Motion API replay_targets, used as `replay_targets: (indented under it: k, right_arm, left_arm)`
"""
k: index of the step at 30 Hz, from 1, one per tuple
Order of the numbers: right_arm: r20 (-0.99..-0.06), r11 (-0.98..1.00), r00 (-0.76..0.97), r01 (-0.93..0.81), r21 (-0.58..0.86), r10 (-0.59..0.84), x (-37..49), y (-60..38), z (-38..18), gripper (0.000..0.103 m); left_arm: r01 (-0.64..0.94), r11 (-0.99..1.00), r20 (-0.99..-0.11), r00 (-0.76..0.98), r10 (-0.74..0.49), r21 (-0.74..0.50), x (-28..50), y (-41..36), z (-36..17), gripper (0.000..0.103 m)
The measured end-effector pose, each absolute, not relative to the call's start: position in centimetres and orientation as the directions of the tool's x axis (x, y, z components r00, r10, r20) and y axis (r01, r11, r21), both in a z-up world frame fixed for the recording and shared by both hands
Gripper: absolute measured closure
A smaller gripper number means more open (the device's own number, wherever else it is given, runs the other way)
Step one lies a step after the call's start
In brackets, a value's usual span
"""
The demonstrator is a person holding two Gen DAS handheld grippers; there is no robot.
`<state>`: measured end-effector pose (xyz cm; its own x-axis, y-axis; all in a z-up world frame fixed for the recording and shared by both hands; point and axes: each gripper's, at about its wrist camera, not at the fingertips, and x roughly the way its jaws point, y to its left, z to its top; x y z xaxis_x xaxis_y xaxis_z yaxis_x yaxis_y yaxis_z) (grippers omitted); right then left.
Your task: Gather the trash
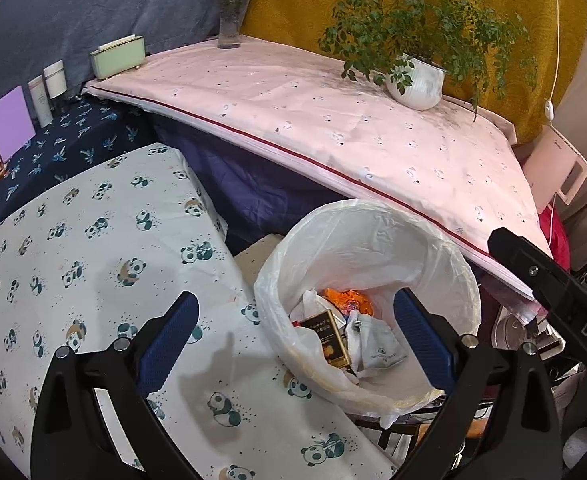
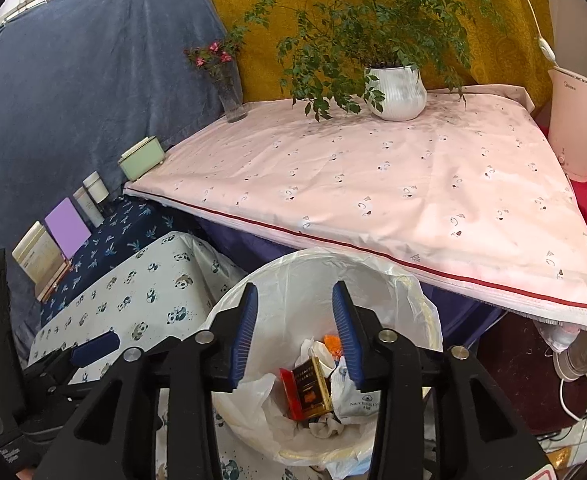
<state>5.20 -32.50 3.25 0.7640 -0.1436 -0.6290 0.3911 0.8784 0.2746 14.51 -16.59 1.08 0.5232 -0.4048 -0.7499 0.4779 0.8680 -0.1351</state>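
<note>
Trash (image 2: 313, 390) lies in the bottom of a round bin (image 2: 433, 320) lined with a white plastic bag (image 1: 373, 236), directly under the right tool (image 2: 295, 330), whose blue pads stand apart with nothing between them, so it is open and empty. The left tool (image 1: 293, 344) is spread wide, also empty: its left pad hangs over the panda-print cloth (image 1: 93, 260) and its right pad (image 1: 421, 336) over the bin's mouth, near the right side of the rim. In the bin lie a red and gold box (image 2: 309, 388), tilted on end, a grey-white printed pouch (image 2: 353, 396) just beside it on the right, an orange wrapper (image 1: 345, 298) toward the back, and crumpled white paper around them; the heap covers only the bottom, well below the rim. The bin stands low, between the right edge of the panda-print cloth and the front edge of the counter (image 2: 373, 184), which is draped in pale pink cloth with a red line along that edge. That front edge overhangs the space just behind the bin. On the counter, a white potted plant (image 2: 397, 92) sits near the back edge, a glass vase of pink flowers (image 2: 229, 92) at the back left corner and a pale green box (image 2: 141, 158) at the left corner; the counter's middle is bare cloth.
</note>
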Motion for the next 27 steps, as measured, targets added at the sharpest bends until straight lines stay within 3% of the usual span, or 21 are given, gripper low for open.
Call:
replay_targets:
  k: [3,8,14,27]
  right_arm:
    - [-0.627,0.890,0.766,0.377,0.256,-0.144,4.9,-31.8,3.6,0.046]
    - [-0.629,0.914,0.762,0.350,0.204,-0.151,4.3,-30.3,4.0,0.032]
    - [-0.644,0.923,0.748,0.344,0.174,-0.158,3.5,-29.0,3.9,0.020]
    - [-0.676,0.944,0.719,0.312,0.105,-0.163,1.6,-26.5,2.7,0.012]
  left_arm:
    - [0.464,0.878,-0.749,0.539,-0.387,-0.119,14.2,-15.9,1.2,0.009]
    - [0.444,0.891,-0.748,0.558,-0.360,-0.098,13.7,-14.8,1.5,0.009]
    - [0.415,0.906,-0.748,0.576,-0.331,-0.082,12.8,-12.9,1.4,0.009]
    - [0.390,0.920,-0.751,0.598,-0.279,-0.032,10.2,-10.6,0.7,0.008]
